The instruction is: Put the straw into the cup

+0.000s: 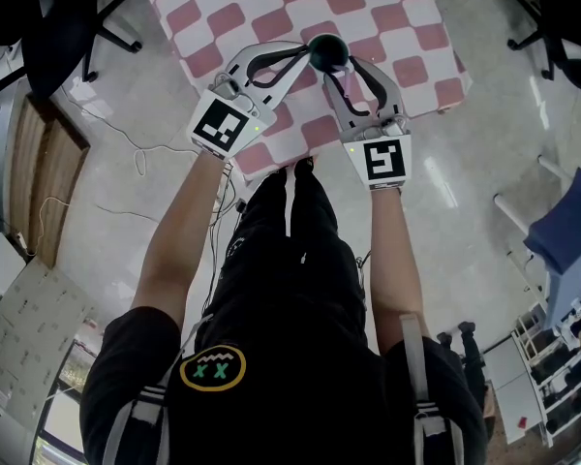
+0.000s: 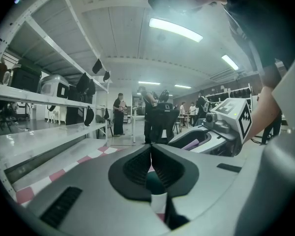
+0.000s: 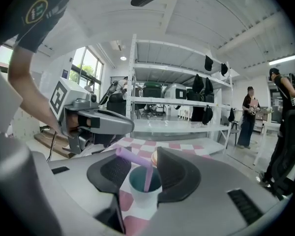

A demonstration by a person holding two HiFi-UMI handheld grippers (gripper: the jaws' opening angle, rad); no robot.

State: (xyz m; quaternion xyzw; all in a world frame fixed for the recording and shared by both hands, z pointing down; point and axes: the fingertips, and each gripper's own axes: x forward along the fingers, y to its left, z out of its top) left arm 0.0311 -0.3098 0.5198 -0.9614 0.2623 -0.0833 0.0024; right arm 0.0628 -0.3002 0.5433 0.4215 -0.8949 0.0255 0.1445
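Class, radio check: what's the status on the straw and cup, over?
Left gripper shut beside cup. Right gripper open, astride it. Straw in cup. Nothing blocking.

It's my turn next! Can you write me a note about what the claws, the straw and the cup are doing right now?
Left claw: shut, seemingly pinching the rim of the cup on the checked table.
Right claw: open around the cup, gripping nothing.
Straw: standing in the cup, bent top leaning out.
Done: straw is in.
To do: back the right claw away, then let go of the cup.
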